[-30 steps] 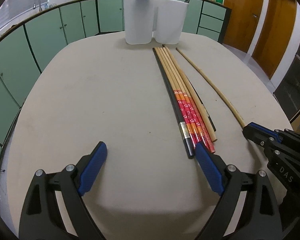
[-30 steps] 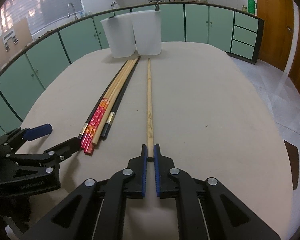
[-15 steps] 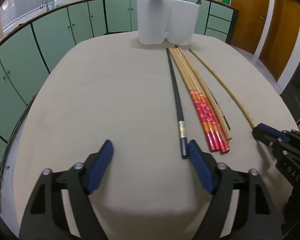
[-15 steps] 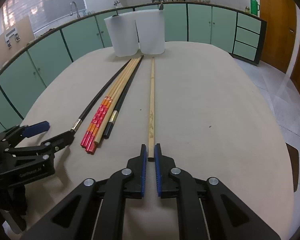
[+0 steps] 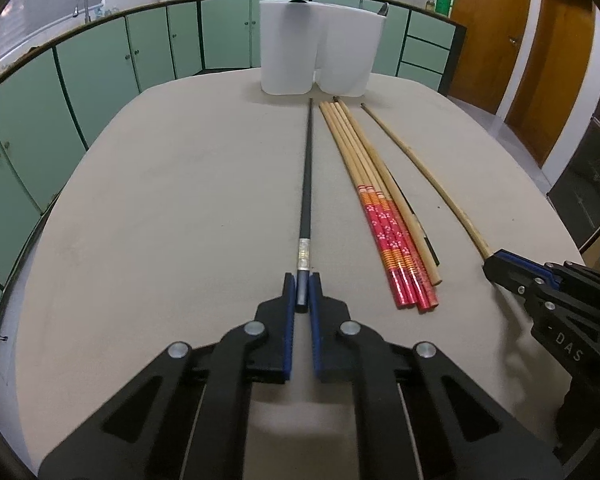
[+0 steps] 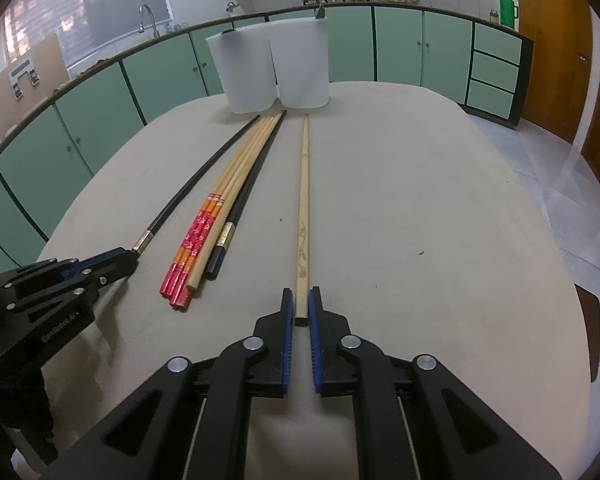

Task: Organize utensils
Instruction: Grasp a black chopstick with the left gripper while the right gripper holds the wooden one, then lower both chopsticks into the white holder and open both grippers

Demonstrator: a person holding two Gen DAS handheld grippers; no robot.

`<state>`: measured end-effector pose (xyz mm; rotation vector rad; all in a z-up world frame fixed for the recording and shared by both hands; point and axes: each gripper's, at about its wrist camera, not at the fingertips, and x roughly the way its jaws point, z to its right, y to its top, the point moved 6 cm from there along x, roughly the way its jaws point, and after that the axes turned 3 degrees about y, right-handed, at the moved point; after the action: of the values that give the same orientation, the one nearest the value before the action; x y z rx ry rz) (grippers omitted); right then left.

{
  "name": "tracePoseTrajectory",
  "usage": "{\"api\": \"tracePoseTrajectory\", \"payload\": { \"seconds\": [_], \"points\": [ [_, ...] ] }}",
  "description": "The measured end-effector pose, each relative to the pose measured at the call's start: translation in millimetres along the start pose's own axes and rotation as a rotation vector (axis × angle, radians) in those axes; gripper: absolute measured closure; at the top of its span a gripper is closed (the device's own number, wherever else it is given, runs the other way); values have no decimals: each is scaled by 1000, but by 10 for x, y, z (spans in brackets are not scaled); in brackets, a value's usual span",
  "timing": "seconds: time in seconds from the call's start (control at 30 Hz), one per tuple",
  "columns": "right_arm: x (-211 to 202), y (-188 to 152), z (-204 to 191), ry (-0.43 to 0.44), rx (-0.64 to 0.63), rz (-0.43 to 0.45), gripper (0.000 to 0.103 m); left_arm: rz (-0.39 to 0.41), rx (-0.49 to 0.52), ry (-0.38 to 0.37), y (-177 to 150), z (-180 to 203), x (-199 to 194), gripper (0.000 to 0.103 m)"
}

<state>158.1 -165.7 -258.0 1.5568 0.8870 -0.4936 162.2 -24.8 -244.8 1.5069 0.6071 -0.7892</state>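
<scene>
Blue-padded left gripper (image 5: pixel 302 286) has just closed its jaws on the near end of a black chopstick (image 5: pixel 307 184). Right gripper (image 6: pixel 301 303) clamps the near end of a plain wooden chopstick (image 6: pixel 303 200). Both sticks lie flat on the beige table (image 5: pixel 172 208), long axes running away from the grippers, tips toward two white containers (image 5: pixel 316 54) at the far edge. Something dark shows above each container's rim; contents cannot be made out. Between the held sticks lies a bundle of chopsticks (image 6: pixel 216 216), some red-patterned, aligned the same way.
</scene>
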Motion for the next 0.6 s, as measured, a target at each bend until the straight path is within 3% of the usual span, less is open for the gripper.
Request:
{"api": "tracePoseTrajectory", "payload": {
  "seconds": [0.3,0.6],
  "points": [
    [-122,52,47,25,38,33,96,31,-14,-22,50,-59,-216,97],
    [-697,536,7,-7,-54,168,96,188,6,-22,486,-143,-880,97]
  ]
}}
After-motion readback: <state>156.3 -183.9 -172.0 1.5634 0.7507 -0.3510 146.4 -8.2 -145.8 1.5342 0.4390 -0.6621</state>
